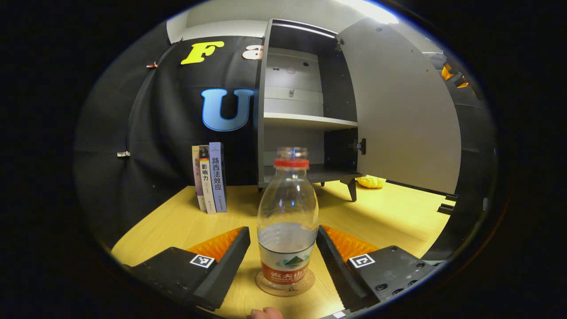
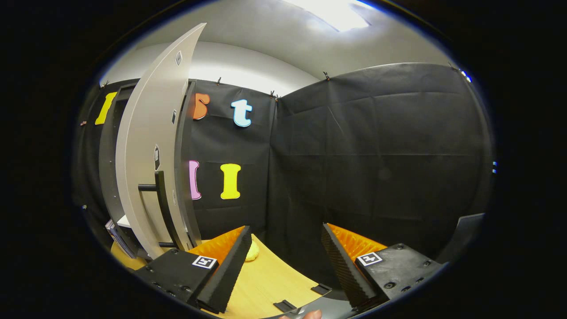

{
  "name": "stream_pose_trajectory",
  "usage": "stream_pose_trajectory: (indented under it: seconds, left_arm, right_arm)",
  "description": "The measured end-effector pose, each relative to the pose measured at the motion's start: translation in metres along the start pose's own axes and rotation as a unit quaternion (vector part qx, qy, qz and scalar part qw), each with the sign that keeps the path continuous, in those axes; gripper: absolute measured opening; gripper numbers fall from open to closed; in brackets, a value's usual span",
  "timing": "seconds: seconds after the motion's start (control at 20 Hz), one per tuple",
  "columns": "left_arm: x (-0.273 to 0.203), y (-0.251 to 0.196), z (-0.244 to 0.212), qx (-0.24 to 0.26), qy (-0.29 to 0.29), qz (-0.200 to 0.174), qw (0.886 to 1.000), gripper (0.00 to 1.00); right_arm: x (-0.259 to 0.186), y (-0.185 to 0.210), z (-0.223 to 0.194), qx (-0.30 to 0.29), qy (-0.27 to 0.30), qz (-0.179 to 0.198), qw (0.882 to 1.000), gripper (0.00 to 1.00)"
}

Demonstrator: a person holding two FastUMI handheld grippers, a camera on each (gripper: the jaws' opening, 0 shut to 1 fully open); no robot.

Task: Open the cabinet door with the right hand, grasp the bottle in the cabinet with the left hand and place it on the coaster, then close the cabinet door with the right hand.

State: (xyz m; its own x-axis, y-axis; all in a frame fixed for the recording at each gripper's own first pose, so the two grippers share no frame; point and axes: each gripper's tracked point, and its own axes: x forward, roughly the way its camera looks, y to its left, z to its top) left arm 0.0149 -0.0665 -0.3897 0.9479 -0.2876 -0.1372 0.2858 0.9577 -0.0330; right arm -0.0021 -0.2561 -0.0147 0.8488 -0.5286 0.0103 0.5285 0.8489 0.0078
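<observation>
The bottle [image 1: 288, 221] stands upright on the coaster [image 1: 266, 283] on the table [image 1: 177, 221], between the parted fingers of our left gripper [image 1: 283, 261], neither finger touching it; we draw that gripper straight back so nothing tips; our right gripper [image 2: 283, 261], fingers apart and empty, sits beside the open cabinet door [image 2: 146, 146] (handle [image 2: 159, 195] near) and we push it shut gently.
</observation>
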Motion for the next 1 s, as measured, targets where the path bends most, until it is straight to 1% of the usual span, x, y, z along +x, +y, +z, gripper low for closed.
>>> stream_pose_trajectory:
  seconds: [0.2,0.3,0.45,0.6,0.7,0.8,1.0]
  left_arm:
    - [-0.009,-0.003,0.041,0.005,-0.014,0.011,1.000,0.94]
    - [-0.015,-0.005,0.071,0.001,-0.025,0.017,1.000,0.94]
    - [-0.023,-0.012,0.115,-0.013,-0.026,0.021,0.999,0.94]
    - [-0.031,-0.019,0.161,-0.005,-0.023,0.017,1.000,0.94]
    - [-0.037,-0.016,0.185,-0.007,-0.017,0.032,0.999,0.95]
    - [-0.042,-0.018,0.213,-0.009,-0.021,0.045,0.999,0.95]
    - [-0.056,-0.009,0.272,0.031,-0.044,0.088,0.995,0.95]
  right_arm:
    - [0.004,0.001,-0.001,-0.009,-0.001,0.002,1.000,0.99]
    - [0.006,0.007,-0.001,-0.008,-0.002,0.014,1.000,0.98]
    - [0.010,0.018,0.001,0.006,-0.002,0.033,0.999,0.99]
    - [0.016,0.023,0.003,0.009,-0.010,0.049,0.999,0.99]
    - [0.019,0.030,0.002,0.020,-0.004,0.070,0.997,0.99]
    - [0.020,0.042,0.002,0.043,0.004,0.099,0.994,0.99]
    - [0.016,0.061,0.000,0.053,0.015,0.137,0.989,0.98]
